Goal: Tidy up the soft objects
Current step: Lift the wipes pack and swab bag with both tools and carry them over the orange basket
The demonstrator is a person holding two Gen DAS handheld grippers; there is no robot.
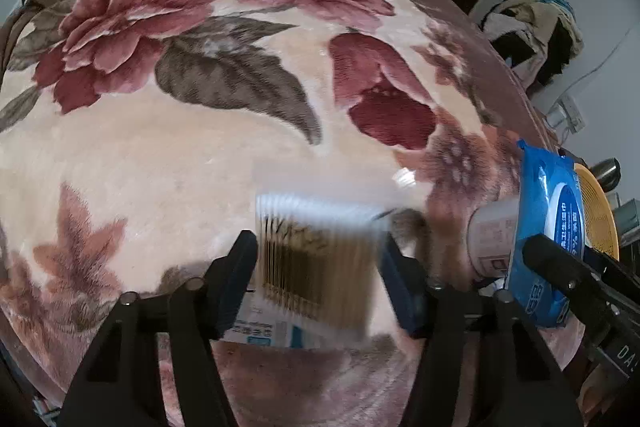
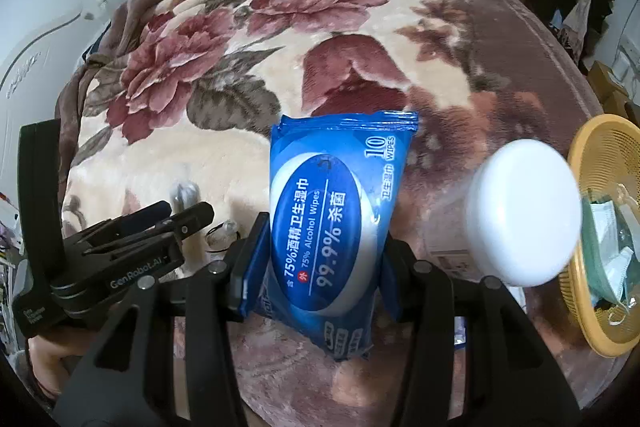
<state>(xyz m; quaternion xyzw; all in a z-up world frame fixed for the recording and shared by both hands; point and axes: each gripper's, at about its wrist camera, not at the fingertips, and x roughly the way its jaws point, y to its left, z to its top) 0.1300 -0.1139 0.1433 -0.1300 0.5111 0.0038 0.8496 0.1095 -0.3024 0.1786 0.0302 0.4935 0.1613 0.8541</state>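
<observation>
Both grippers carry: left gripper [image 1: 318,267] clamps swabs [image 1: 316,259], right gripper [image 2: 322,259] clamps wipes [image 2: 324,227]; next, the basket [image 2: 580,155].

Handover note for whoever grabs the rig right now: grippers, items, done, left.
Left gripper: a pack of cotton swabs sits between its fingers; image blurred, so grip not confirmed.
Right gripper: shut on the blue alcohol wipes pack, lifted off the floral blanket.
Yellow basket at the right edge of the bed already holds packaged face masks.
White-lidded jar is beside the basket.
Left to do, likely: wipes and swabs into the basket, then check the jar.
</observation>
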